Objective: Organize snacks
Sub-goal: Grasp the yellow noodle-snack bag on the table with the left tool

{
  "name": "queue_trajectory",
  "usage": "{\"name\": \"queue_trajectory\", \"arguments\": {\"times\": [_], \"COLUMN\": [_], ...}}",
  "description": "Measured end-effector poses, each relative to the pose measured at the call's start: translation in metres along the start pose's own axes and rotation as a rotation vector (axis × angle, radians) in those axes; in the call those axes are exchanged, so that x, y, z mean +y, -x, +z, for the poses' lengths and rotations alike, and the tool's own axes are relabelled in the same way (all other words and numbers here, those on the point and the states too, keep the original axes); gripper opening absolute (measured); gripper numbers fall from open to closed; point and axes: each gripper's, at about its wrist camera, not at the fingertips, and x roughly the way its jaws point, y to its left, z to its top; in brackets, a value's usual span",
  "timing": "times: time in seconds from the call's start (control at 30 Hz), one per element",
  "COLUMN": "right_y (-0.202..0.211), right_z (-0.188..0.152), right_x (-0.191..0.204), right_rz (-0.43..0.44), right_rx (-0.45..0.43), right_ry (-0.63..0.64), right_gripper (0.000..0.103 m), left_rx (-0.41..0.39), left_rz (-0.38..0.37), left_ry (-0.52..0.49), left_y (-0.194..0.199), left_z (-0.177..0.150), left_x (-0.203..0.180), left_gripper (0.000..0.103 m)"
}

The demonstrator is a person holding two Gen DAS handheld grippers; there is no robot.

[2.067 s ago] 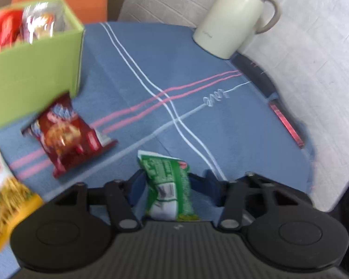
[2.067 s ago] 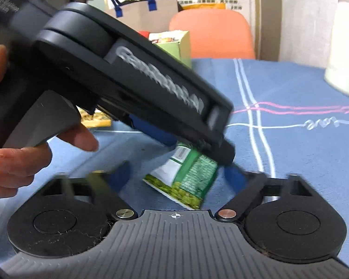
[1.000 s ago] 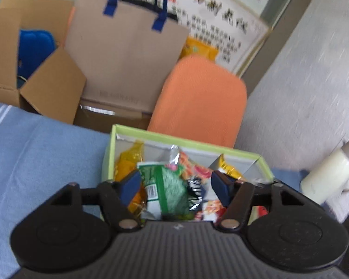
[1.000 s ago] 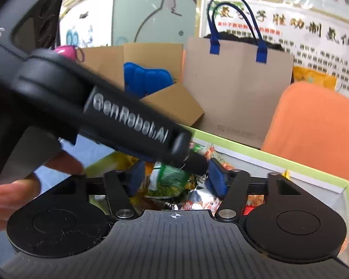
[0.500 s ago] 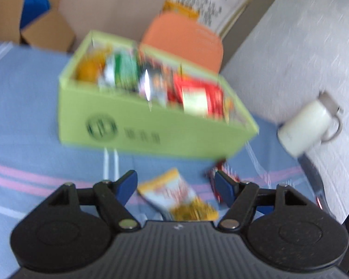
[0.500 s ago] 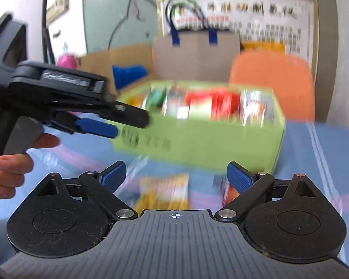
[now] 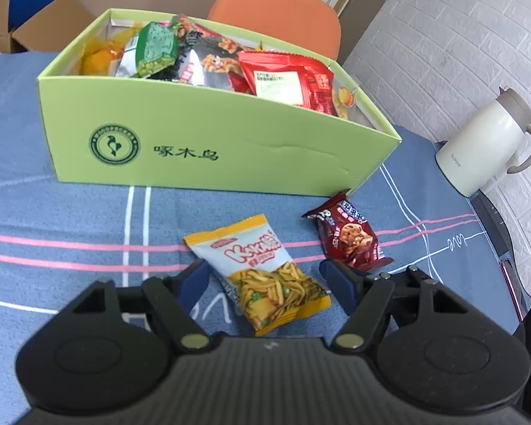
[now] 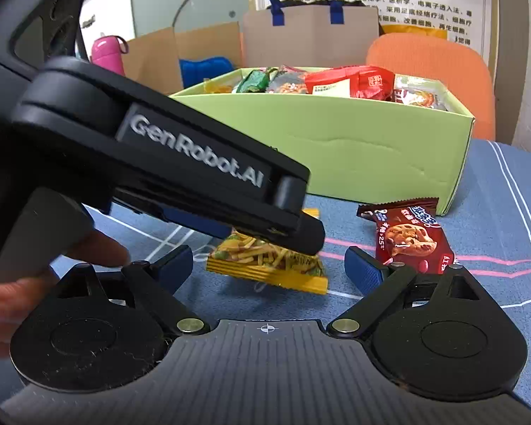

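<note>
A light green box (image 7: 230, 145) full of snack packs stands on the blue cloth; it also shows in the right wrist view (image 8: 371, 148). A green pea pack (image 7: 155, 49) lies in its left end. A yellow snack pack (image 7: 265, 276) lies on the cloth between the open fingers of my left gripper (image 7: 265, 283). In the right wrist view the left gripper's finger (image 8: 265, 219) hangs over this yellow pack (image 8: 265, 265). A dark red cookie pack (image 7: 347, 237) lies to its right (image 8: 410, 241). My right gripper (image 8: 269, 265) is open and empty, just behind both packs.
A cream jug (image 7: 485, 148) stands at the table's right edge by the brick wall. An orange chair (image 7: 276, 10), cardboard boxes (image 8: 180, 53) and a paper bag (image 8: 308, 35) stand behind the table. A pink bottle (image 8: 106, 53) is at far left.
My left gripper carried the green pea pack up to the box, let it go inside, then came down open over the yellow pack. My right gripper stayed open and followed.
</note>
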Motion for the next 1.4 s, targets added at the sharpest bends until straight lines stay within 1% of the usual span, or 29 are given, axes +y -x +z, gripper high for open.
{"name": "queue_trajectory", "arguments": {"times": [0.17,0.23,0.27,0.3,0.33,0.37,0.4,0.43,0.47,0.5,0.53,0.63,0.73,0.8,0.9,1.03,1.07,1.1,1.17,1.2,1.23,1.3,1.4], "right_y": [-0.005,-0.007,-0.010,-0.014,-0.016,-0.016,-0.014,-0.011,-0.007,-0.003,0.001,0.013,0.024,0.028,0.027,0.015,0.013,0.013,0.015,0.017,0.018,0.020,0.013], "right_z": [0.003,0.005,0.006,0.007,0.005,0.005,0.005,0.004,0.003,0.001,-0.001,-0.002,0.010,0.019,0.021,0.011,0.007,0.002,-0.004,-0.006,-0.008,-0.010,-0.007], "right_x": [0.001,0.001,0.001,0.001,0.001,0.002,0.004,0.005,0.002,-0.001,-0.001,0.008,0.019,0.020,0.022,0.021,0.020,0.018,0.017,0.016,0.015,0.013,0.011], "right_rz": [0.000,-0.004,-0.003,0.002,0.003,-0.008,-0.038,-0.062,-0.053,-0.034,-0.027,-0.049,-0.072,-0.063,-0.049,-0.029,-0.022,-0.015,-0.002,-0.001,-0.003,-0.007,0.014], "right_rx": [0.012,0.020,0.032,0.050,0.052,0.051,0.050,0.045,0.039,0.031,0.026,-0.003,-0.052,-0.081,-0.084,-0.017,0.002,0.018,0.028,0.028,0.027,0.017,0.033], "right_ry": [0.008,0.013,0.014,0.013,0.019,0.031,0.049,0.061,0.041,0.010,-0.003,0.022,0.078,0.080,0.072,0.050,0.042,0.034,0.022,0.014,0.006,-0.010,-0.015], "right_gripper": [0.081,0.080,0.078,0.072,0.071,0.065,0.046,0.030,0.026,0.019,0.016,0.016,0.015,0.015,0.016,0.016,0.017,0.019,0.024,0.035,0.050,0.062,0.062], "left_rx": [0.000,0.007,0.023,0.020,0.017,0.021,0.018,0.003,-0.007,-0.009,-0.016,-0.069,-0.128,-0.140,-0.114,-0.058,-0.049,-0.049,-0.052,-0.053,-0.052,-0.051,-0.048], "left_rz": [-0.012,-0.029,-0.052,-0.074,-0.079,-0.096,-0.116,-0.120,-0.120,-0.127,-0.132,-0.125,-0.114,-0.112,-0.093,-0.062,-0.054,-0.045,-0.021,-0.011,-0.011,-0.019,-0.003], "left_ry": [-0.003,-0.001,0.006,0.007,0.002,0.001,0.007,0.006,0.003,0.008,0.018,-0.015,-0.052,-0.056,-0.049,-0.035,-0.036,-0.036,-0.036,-0.033,-0.030,-0.023,-0.042], "left_y": [-0.001,-0.004,-0.008,-0.009,-0.009,-0.007,-0.004,0.000,0.003,0.006,0.009,0.026,0.043,0.050,0.043,0.024,0.020,0.018,0.018,0.018,0.017,0.016,0.015], "left_z": [0.001,0.002,0.002,0.000,0.000,-0.001,-0.002,-0.004,-0.006,-0.008,-0.011,-0.012,-0.005,-0.002,-0.006,-0.020,-0.023,-0.026,-0.028,-0.028,-0.028,-0.026,-0.026], "left_x": [0.000,0.002,0.004,0.005,0.006,0.007,0.008,0.009,0.009,0.008,0.008,0.000,-0.006,-0.004,0.001,0.005,0.005,0.005,0.008,0.009,0.010,0.012,0.009], "left_gripper": [0.072,0.072,0.069,0.066,0.063,0.045,0.043,0.040,0.038,0.037,0.037,0.037,0.037,0.037,0.037,0.037,0.038,0.040,0.053,0.054,0.054,0.055,0.055]}}
